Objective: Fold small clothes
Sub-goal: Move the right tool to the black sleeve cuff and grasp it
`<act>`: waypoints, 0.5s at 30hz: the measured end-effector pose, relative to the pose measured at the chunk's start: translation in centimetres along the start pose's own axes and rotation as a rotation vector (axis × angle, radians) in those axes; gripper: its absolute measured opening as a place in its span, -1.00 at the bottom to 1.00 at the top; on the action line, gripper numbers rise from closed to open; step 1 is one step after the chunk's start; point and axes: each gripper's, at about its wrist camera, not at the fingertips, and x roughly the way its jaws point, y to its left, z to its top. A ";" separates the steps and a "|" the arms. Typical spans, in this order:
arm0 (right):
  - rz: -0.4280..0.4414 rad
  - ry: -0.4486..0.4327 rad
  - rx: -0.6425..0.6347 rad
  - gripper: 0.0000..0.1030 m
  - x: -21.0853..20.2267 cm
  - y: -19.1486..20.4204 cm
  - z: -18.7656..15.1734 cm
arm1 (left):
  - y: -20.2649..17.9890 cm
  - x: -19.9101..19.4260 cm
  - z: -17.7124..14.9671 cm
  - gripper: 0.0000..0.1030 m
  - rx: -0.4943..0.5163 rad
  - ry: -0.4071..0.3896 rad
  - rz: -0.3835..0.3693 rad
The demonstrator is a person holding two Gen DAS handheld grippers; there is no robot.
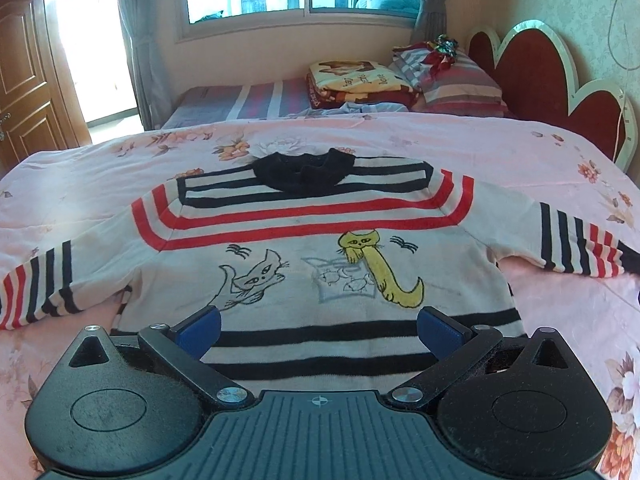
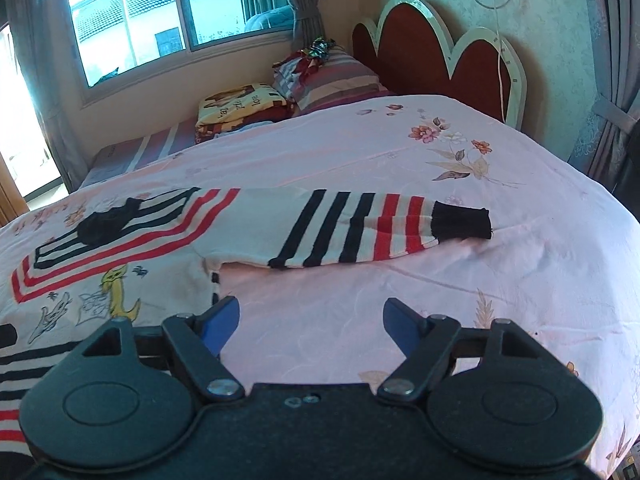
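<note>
The sweater is lying flat, front up, on the pink bedspread with both sleeves spread wide, a layout that suits folding. The left gripper is hovering with jaws apart over the hem, which is lying between them. The right gripper is waiting with jaws apart, holding nothing; the right sleeve is lying ahead of them, probably the first flap to fold in.

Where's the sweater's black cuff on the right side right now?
In the right wrist view, the black cuff lies flat on the pink bedspread, ahead and right of the open right claw, toward the headboard.
</note>
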 end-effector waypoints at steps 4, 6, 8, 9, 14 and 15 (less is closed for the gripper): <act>-0.009 0.033 0.029 0.41 4.0 -1.6 1.3 | -1.2 3.2 1.5 1.00 -0.028 0.030 0.007; -0.012 0.042 0.046 0.40 5.6 -2.4 1.9 | -1.8 4.4 2.1 1.00 -0.030 0.036 0.013; -0.022 0.050 0.058 0.39 7.1 -3.0 2.4 | -2.4 5.4 2.7 1.00 -0.024 0.034 0.018; -0.028 0.054 0.063 0.39 7.8 -3.4 2.6 | -2.8 6.0 3.0 1.00 -0.021 0.037 0.021; -0.072 0.082 0.090 0.32 11.2 -5.6 3.6 | -3.4 8.5 3.9 1.00 -0.032 0.060 0.021; -0.079 0.093 0.102 0.28 11.9 -6.1 3.7 | -3.4 9.0 4.0 1.00 -0.030 0.064 0.026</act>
